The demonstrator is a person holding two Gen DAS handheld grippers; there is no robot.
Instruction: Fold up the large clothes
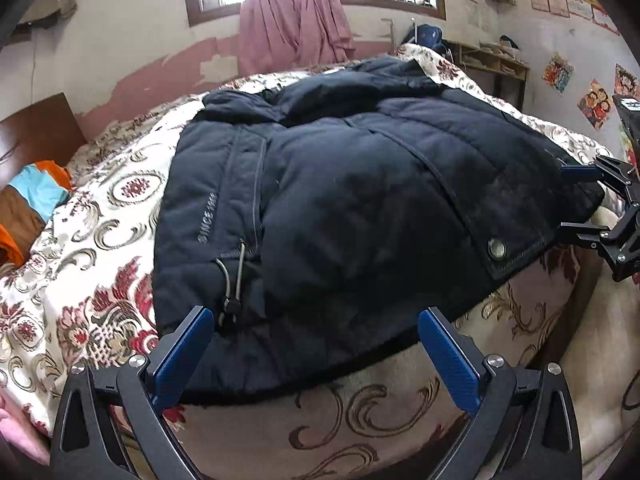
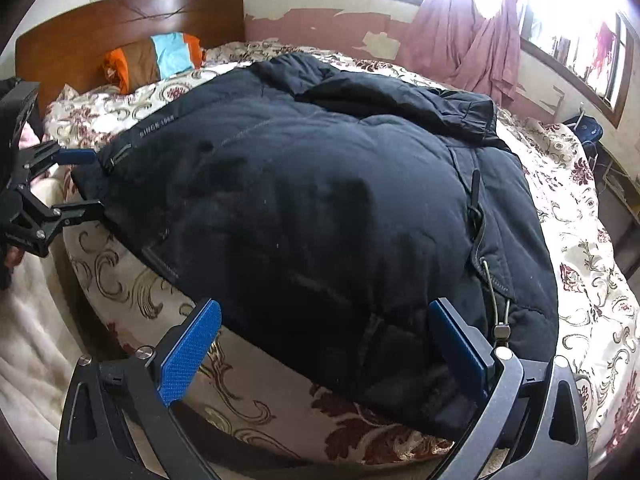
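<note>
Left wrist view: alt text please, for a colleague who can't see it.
A dark padded jacket lies spread on a floral bedspread, its hem between the open left claw. The right claw, also open, is at its right edge.

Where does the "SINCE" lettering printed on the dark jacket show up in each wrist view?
Left wrist view: the SINCE lettering runs vertically, left of centre, on the jacket beside a zip seam.
Right wrist view: the SINCE lettering sits upper left, near the jacket's far left edge, below the pillow.
Shared landmark: the orange, blue and brown pillow by the headboard.
</note>
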